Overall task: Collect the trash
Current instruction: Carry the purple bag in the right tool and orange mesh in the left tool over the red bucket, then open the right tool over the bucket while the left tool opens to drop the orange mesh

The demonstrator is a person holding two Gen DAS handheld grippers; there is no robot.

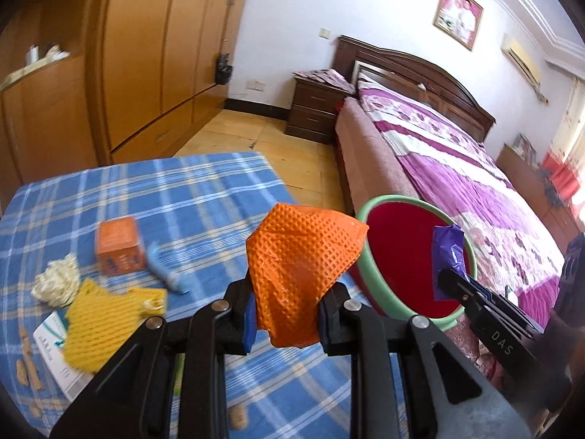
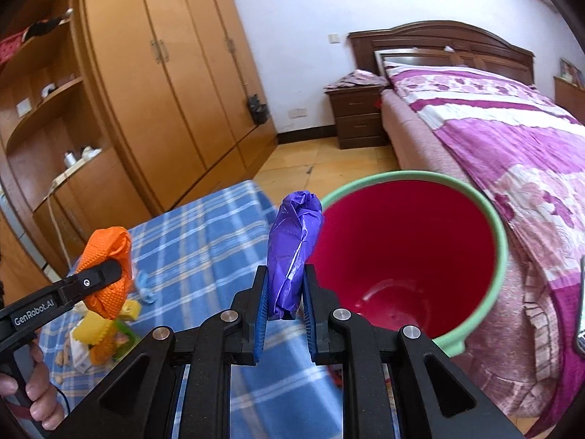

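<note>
Left wrist view
- Left hand-held gripper: lower centre of frame, pinching an orange mesh wrapper between its blue pads; the wrapper bulges above them.
- Pose: fingers point up and away, raised over the surface with the blue plaid cloth, just left of the bucket.
- Bucket: red inside, green rim, centre right, between surface and bed.
- Right hand-held gripper: enters from lower right, tip over the bucket mouth, clamped on a purple plastic scrap.
- Trash left on the surface, lower left: orange box, pale blue tube, white crumpled wad, yellow mesh sleeve, printed paper, peanut shells.

Right wrist view
- Right hand-held gripper: lower centre, pressed on the purple plastic scrap, which stands upright.
- Bucket: fills centre right; only bare red floor shows.
- Left hand-held gripper: left edge, holding the orange mesh wrapper; the person's hand grips its handle at lower left.

Step in hand (judgement): carrying two pieces to the bucket.
Next move (judgement): right spreads its fingers over the opening; left shifts right past the rim first, then releases. The light film may cling to a pad.
</note>
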